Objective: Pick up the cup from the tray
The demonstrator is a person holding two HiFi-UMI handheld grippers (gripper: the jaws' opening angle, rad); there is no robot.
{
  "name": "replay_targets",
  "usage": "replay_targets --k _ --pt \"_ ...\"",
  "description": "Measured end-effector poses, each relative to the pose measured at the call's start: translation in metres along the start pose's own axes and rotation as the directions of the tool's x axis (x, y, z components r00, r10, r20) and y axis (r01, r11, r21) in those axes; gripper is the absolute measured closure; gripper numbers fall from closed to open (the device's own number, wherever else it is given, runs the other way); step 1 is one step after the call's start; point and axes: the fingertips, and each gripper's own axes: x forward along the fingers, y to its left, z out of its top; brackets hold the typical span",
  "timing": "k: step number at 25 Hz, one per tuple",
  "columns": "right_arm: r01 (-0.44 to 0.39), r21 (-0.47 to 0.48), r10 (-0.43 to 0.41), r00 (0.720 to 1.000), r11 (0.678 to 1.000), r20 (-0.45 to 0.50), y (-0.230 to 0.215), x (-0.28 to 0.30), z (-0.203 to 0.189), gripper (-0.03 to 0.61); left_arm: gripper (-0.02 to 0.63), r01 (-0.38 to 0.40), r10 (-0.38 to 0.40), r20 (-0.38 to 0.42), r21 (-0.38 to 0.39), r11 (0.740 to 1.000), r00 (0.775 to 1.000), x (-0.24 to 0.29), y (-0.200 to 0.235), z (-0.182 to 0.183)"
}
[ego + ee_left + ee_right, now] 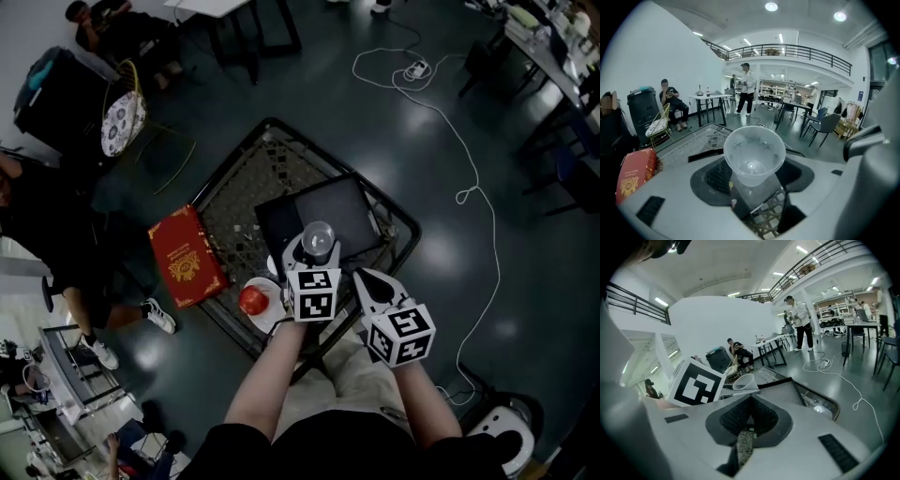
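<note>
A clear plastic cup [318, 238] sits between the jaws of my left gripper [314, 251], which is shut on it, mouth tilted toward the camera. It hangs over the near edge of the black tray [323, 208] on the wicker-and-glass table [246, 183]. In the left gripper view the cup [753, 157] fills the gap of the left gripper [753, 174]. My right gripper [367, 284] hovers just to the right, shut and holding nothing. From the right gripper view its jaws [749, 416] meet, and the cup [743, 382] shows beyond them.
A red box [186, 255] lies at the table's left edge. A red fruit [253, 300] rests on a white plate at the near corner. A white cable [469, 192] runs over the floor at the right. People and a black bin [56, 94] are at the far left.
</note>
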Motion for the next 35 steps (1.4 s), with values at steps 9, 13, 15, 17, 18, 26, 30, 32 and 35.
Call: replay_targets --k 9,13,15,17,18,26,30,32,35 --pt "-0.006 -0.042 0.006 1.000 0.999 0.010 0.023 -0.014 0.001 0.568 0.328 0.004 -0.003 0.029 -0.026 1.000 1.000 -0.056 0.001 0.004" --pt "-0.007 -0.066 0.008 1.000 0.998 0.021 0.032 -0.017 0.003 0.568 0.328 0.006 -0.004 0.045 -0.043 0.999 0.999 -0.078 0.001 0.005" --pt "-0.008 -0.076 0.010 1.000 0.997 0.025 0.037 -0.020 0.004 0.568 0.328 0.010 -0.007 0.052 -0.058 0.998 0.999 -0.088 0.001 0.005" --pt "-0.010 -0.086 0.013 1.000 0.996 0.028 0.042 -0.022 0.004 0.568 0.328 0.015 -0.011 0.057 -0.066 0.998 0.998 -0.098 0.000 0.005" --pt "-0.011 -0.092 0.014 0.999 0.996 0.030 0.045 -0.023 0.005 0.568 0.328 0.017 -0.014 0.058 -0.067 0.998 0.998 -0.102 0.000 0.004" --pt "-0.010 -0.144 0.020 0.998 0.989 0.068 0.065 -0.036 0.009 0.568 0.328 0.030 -0.026 0.078 -0.057 0.998 0.997 -0.140 -0.001 0.000" --pt "-0.011 -0.167 0.025 0.996 0.986 0.082 0.078 -0.041 0.009 0.568 0.328 0.032 -0.026 0.096 -0.063 0.998 0.995 -0.160 0.004 0.001" --pt "-0.014 -0.178 0.030 0.996 0.984 0.088 0.084 -0.044 0.008 0.568 0.328 0.030 -0.024 0.100 -0.061 0.998 0.995 -0.169 0.007 0.000" --pt "-0.014 -0.196 0.035 0.994 0.981 0.104 0.092 -0.048 0.007 0.568 0.328 0.025 -0.018 0.102 -0.065 0.998 0.995 -0.180 0.010 -0.003"
